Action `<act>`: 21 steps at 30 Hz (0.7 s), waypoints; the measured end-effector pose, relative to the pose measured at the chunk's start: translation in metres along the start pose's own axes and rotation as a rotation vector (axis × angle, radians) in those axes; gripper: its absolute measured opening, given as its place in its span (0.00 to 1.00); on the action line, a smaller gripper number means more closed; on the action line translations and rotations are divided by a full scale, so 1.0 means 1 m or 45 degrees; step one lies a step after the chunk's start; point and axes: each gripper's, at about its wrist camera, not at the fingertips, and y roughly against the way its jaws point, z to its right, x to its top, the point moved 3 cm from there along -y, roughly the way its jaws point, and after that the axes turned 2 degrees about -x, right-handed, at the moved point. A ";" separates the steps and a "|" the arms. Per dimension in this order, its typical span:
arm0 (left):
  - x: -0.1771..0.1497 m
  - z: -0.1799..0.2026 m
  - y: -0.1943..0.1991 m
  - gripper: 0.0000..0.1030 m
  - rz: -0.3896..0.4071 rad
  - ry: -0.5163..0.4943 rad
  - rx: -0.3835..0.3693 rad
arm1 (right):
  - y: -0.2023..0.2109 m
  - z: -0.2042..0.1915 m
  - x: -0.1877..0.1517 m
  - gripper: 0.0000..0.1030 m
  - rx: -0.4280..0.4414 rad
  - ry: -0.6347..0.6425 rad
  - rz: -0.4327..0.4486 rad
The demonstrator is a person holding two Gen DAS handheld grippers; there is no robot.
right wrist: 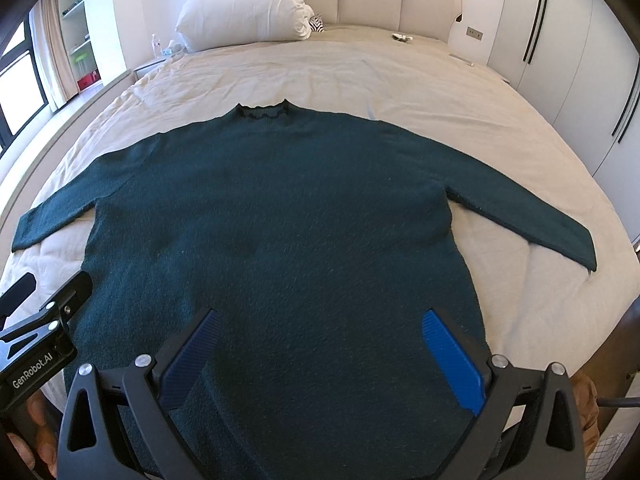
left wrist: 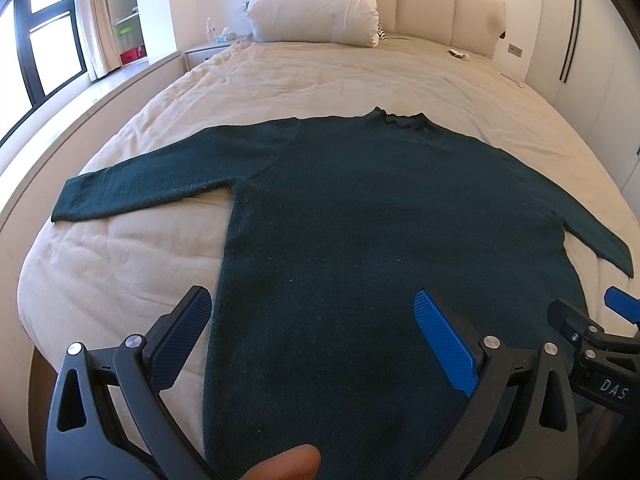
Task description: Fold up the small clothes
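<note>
A dark green sweater (left wrist: 360,208) (right wrist: 272,208) lies flat on the bed, collar toward the headboard and both sleeves spread out to the sides. My left gripper (left wrist: 312,304) hovers open over the sweater's lower left part, its left finger above the sheet beside the hem edge. My right gripper (right wrist: 320,320) hovers open over the lower right part of the body, nothing between its fingers. The right gripper (left wrist: 600,328) shows at the left wrist view's right edge, and the left gripper (right wrist: 44,320) at the right wrist view's left edge. The sweater's hem is hidden below the grippers.
The bed (left wrist: 320,72) has a cream sheet and a padded headboard. A white pillow (left wrist: 316,4) (right wrist: 248,4) rests at its head. A nightstand (left wrist: 208,50) and shelves stand far left, white wardrobe doors (right wrist: 560,40) to the right. A small item (right wrist: 402,37) lies near the headboard.
</note>
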 end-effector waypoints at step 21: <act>0.018 -0.077 -0.008 1.00 -0.007 0.337 -0.352 | 0.007 0.030 0.030 1.00 0.525 -0.294 0.098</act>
